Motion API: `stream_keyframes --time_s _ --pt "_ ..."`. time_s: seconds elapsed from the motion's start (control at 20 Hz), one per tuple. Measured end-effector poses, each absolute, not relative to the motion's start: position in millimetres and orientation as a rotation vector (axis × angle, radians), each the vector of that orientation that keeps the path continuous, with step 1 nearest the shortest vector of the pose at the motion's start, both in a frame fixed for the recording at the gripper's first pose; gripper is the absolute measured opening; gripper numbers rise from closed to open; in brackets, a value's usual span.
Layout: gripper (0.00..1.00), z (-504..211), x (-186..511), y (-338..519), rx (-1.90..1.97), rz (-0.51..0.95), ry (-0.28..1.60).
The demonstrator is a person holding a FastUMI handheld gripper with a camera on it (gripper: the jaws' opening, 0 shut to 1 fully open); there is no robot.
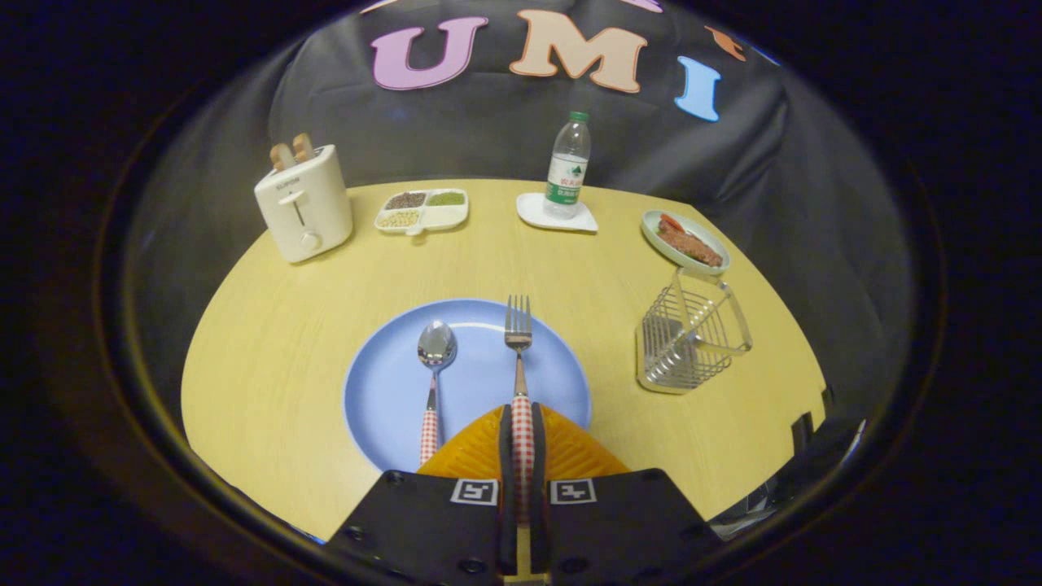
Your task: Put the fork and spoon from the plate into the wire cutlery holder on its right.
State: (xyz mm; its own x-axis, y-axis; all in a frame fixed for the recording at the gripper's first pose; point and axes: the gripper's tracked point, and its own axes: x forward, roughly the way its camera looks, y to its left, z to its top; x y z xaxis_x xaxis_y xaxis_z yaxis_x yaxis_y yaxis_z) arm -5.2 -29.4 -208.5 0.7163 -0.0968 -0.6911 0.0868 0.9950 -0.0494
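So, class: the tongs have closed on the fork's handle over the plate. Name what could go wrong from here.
1. The tongs pinch the fork at its checked handle, so the tines stick far out; it may pivot or slip when lifted.
2. The spoon lies close beside it on the blue plate and could get nudged.
3. The wire cutlery holder looks light; a clumsy drop might tip it.
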Motion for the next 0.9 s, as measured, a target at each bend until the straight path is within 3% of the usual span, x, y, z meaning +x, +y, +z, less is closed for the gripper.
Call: stream_keyframes --time_s 0.6,0.9 --pt "0.09 -117.4 -8.0 -111.4 0.146 -0.414 1.043" --pt "0.09 -128.4 -2.3 -142.3 0.218 -0.428 1.313"
